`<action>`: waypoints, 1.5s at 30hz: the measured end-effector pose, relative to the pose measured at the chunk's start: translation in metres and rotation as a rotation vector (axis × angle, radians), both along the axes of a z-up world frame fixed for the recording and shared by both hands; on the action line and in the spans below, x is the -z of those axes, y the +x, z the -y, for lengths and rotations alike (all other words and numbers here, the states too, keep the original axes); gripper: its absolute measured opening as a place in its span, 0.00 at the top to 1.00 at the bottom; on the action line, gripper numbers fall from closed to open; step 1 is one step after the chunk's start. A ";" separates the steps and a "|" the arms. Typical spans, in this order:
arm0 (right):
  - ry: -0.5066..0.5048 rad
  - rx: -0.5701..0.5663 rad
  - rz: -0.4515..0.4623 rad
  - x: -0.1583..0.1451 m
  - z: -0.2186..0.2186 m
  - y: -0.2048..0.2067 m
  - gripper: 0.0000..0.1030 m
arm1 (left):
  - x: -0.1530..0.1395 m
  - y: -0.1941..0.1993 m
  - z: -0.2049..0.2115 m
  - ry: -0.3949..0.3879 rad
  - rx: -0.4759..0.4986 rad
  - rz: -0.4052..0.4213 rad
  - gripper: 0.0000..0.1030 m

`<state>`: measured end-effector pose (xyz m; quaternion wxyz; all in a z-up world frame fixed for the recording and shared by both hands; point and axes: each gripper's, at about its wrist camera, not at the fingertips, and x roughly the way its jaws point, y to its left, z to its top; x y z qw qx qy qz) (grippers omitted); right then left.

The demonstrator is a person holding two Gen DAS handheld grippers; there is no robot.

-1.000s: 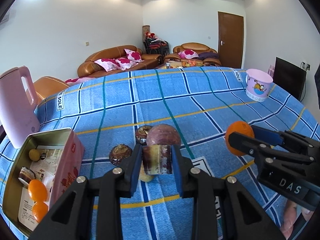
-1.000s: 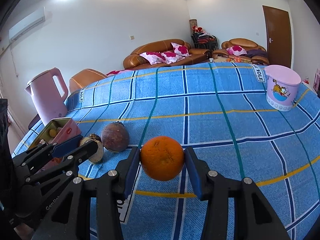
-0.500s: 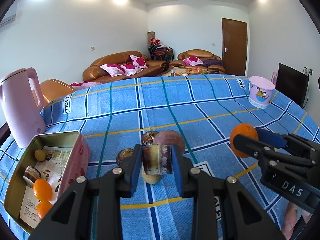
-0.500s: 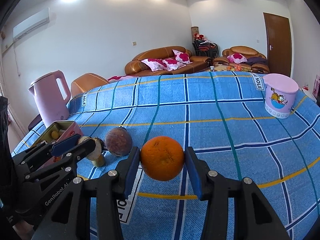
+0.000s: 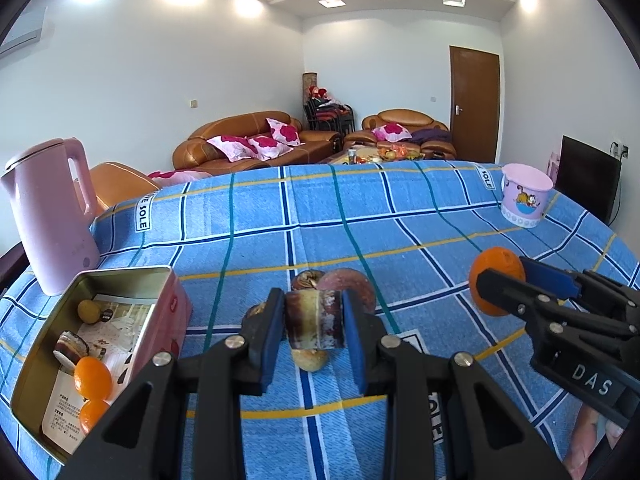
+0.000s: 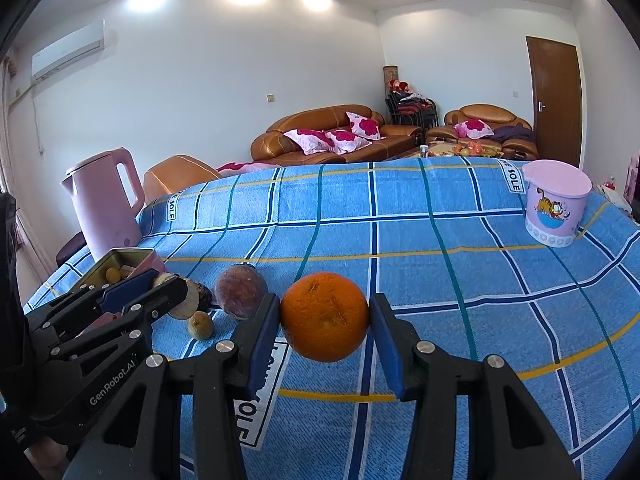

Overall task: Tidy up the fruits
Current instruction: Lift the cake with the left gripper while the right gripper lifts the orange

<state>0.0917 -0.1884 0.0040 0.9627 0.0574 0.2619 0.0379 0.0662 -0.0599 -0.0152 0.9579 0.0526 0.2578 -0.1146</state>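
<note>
My left gripper [image 5: 314, 320] is shut on a brown and purple cut piece of fruit [image 5: 314, 324], held above the blue checked tablecloth [image 5: 280, 240]. Under and behind it lie a round purple fruit [image 5: 352, 284], a small brown fruit [image 5: 305, 280] and a small yellowish fruit [image 5: 310, 360]. My right gripper [image 6: 325, 318] is shut on an orange [image 6: 324, 316], also off the cloth. In the left wrist view the right gripper [image 5: 502, 280] and its orange [image 5: 494, 276] are to the right. The open tin [image 5: 132, 274] at left holds two small oranges [image 5: 93, 378] and other fruit.
A pink kettle [image 5: 52, 216] stands behind the tin at the table's left edge. A pink cartoon cup [image 6: 556, 208] is at the far right. A person's hand [image 5: 592, 440] shows at the lower right. Sofas and a door lie beyond the table.
Both views have tilted up a little, so the table sits lower in the frames. Both fruits stay gripped as before.
</note>
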 end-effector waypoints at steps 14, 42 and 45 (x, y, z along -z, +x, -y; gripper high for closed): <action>-0.010 0.000 0.049 -0.004 -0.002 -0.008 0.53 | -0.005 -0.008 -0.001 0.000 -0.018 0.051 0.70; -0.053 -0.004 0.135 -0.010 -0.009 -0.024 0.53 | -0.010 -0.021 -0.010 -0.019 -0.050 0.127 0.70; -0.058 -0.008 0.147 -0.011 -0.010 -0.026 0.53 | -0.011 -0.024 -0.010 -0.020 -0.050 0.140 0.70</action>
